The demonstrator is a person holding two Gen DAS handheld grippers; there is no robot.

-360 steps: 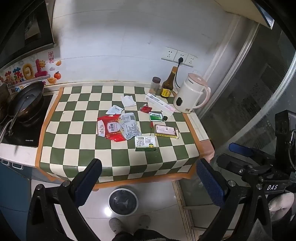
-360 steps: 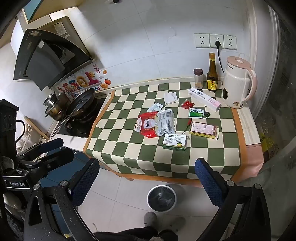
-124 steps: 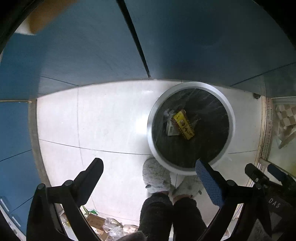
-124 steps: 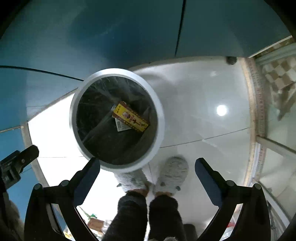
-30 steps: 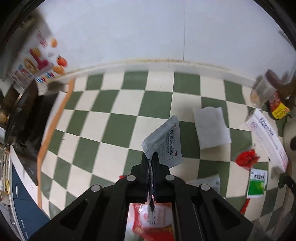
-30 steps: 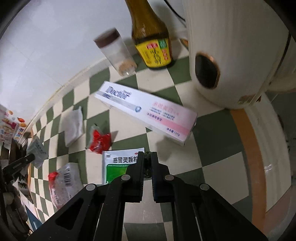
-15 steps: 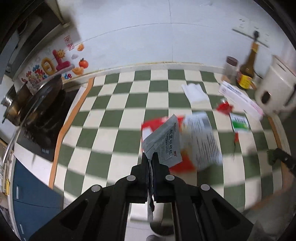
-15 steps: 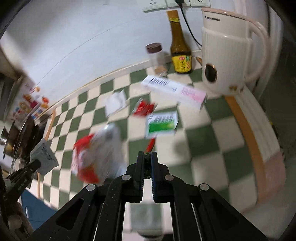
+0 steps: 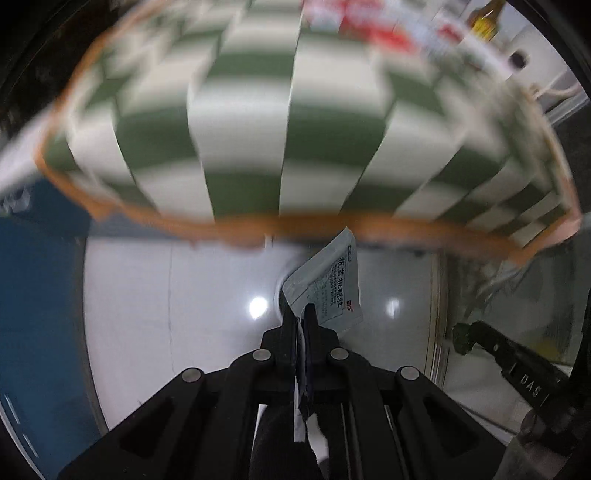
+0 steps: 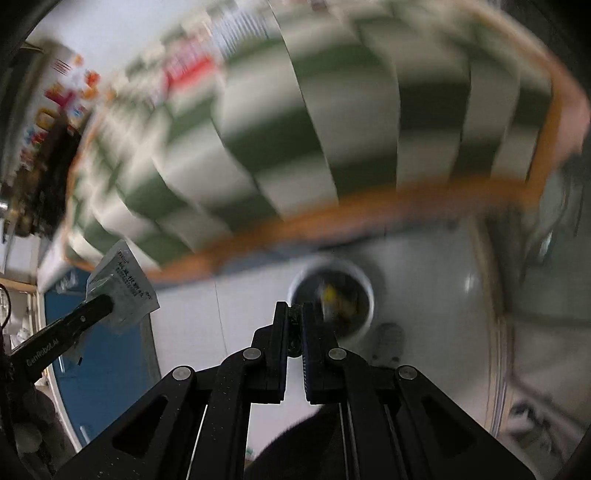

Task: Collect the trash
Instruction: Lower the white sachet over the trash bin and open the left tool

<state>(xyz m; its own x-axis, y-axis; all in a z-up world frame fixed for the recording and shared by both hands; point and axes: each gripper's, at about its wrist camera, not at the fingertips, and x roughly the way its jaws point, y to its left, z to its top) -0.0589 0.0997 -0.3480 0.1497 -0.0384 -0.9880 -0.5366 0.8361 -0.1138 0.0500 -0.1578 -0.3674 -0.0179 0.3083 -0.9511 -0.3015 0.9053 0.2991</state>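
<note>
My left gripper (image 9: 302, 314) is shut on a white sachet (image 9: 328, 284) with printed text, held over the white floor below the table edge; the sachet hides most of the bin behind it. The sachet (image 10: 123, 286) and the left gripper (image 10: 99, 306) also show at the left of the right wrist view. My right gripper (image 10: 294, 314) is shut on a small dark item (image 10: 293, 325) pinched between its fingertips. The round bin (image 10: 334, 301) stands on the floor just beyond it, with a yellow packet (image 10: 328, 293) inside.
The green-and-white checked tablecloth with an orange border (image 9: 295, 155) fills the upper half of both views, blurred by motion. More wrappers and a bottle (image 9: 484, 16) lie far back on it. A blue cabinet (image 9: 40, 314) stands at the left. My slipper (image 10: 388, 339) is beside the bin.
Both grippers have swung down from over the tabletop to below its front edge, still holding their items. The floor and the bin have come into view.
</note>
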